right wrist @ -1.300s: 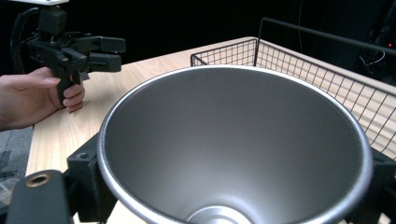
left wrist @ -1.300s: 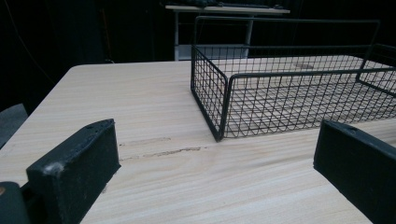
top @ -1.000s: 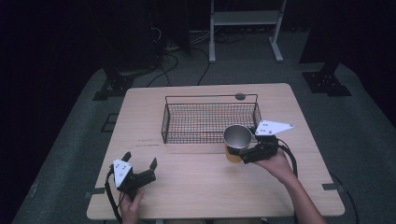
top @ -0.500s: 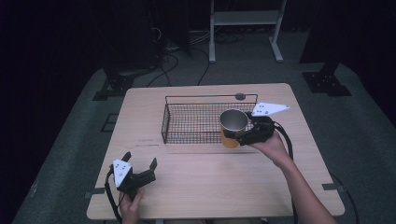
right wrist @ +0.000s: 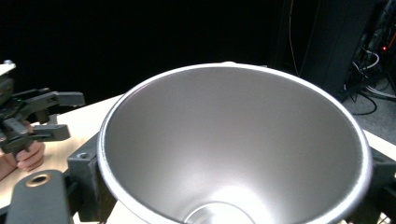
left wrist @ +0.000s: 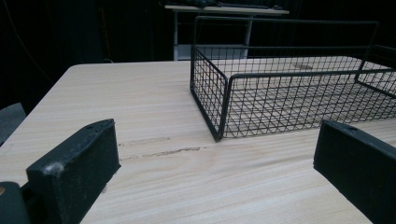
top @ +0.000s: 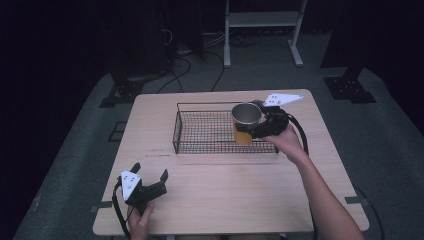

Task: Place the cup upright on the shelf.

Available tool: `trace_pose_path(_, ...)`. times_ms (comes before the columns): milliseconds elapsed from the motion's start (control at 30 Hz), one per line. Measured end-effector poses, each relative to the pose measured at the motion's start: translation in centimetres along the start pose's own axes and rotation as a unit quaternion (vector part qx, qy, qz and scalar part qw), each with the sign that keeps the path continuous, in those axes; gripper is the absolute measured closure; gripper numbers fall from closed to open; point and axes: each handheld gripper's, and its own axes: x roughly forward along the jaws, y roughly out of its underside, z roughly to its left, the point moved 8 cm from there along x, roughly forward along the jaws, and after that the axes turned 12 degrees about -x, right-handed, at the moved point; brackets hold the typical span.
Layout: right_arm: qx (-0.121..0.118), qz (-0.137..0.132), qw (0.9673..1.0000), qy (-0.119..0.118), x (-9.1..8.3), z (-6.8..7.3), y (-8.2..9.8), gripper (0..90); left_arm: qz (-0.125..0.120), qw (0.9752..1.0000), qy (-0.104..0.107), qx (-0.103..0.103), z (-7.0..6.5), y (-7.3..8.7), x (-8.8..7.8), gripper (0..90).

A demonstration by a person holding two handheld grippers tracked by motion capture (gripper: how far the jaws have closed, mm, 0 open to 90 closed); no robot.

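A: Where was the right gripper (top: pixel 257 126)?
B: Over the right end of the wire basket (top: pixel 200 131), which sat toward the far edge of the bench (top: pixel 225 190). Its jaws were closed against the sides of a metal cup (top: pixel 246 122), held upright, with a steel interior and yellow-orange outer wall.

A: Was the cup touching the basket?
B: Could not tell from the high view; it appeared above the mesh floor, near the basket's right end. In the right gripper view the cup's rim sat between the two jaws.

A: And the left gripper (top: pixel 149 176)?
B: Near the bench's near-left corner, in the person's left hand (top: pixel 139 223). Jaws spread wide, nothing between them, pointed toward the basket's near-left corner.
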Motion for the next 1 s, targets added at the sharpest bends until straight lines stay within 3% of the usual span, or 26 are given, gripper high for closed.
trace_pose_path(600, 0.016, 0.003, 0.9999, -0.005, 3.4, -3.7, -2.0, 11.9, -0.001, 1.0000, 0.001, -0.001, 0.0, 0.0, 0.0, 0.0)
trace_pose_path(800, 0.025, 0.006, 0.9996, -0.007, 4.6, -4.6, -1.8, 11.9, -0.001, 1.0000, 0.001, -0.001, 0.0, 0.0, 0.0, 0.0)
trace_pose_path(1000, 0.036, 0.020, 0.9991, -0.009, 6.0, -5.3, -0.3, 11.9, 0.000, 1.0000, 0.001, 0.000, 0.0, 0.0, 0.0, 0.0)
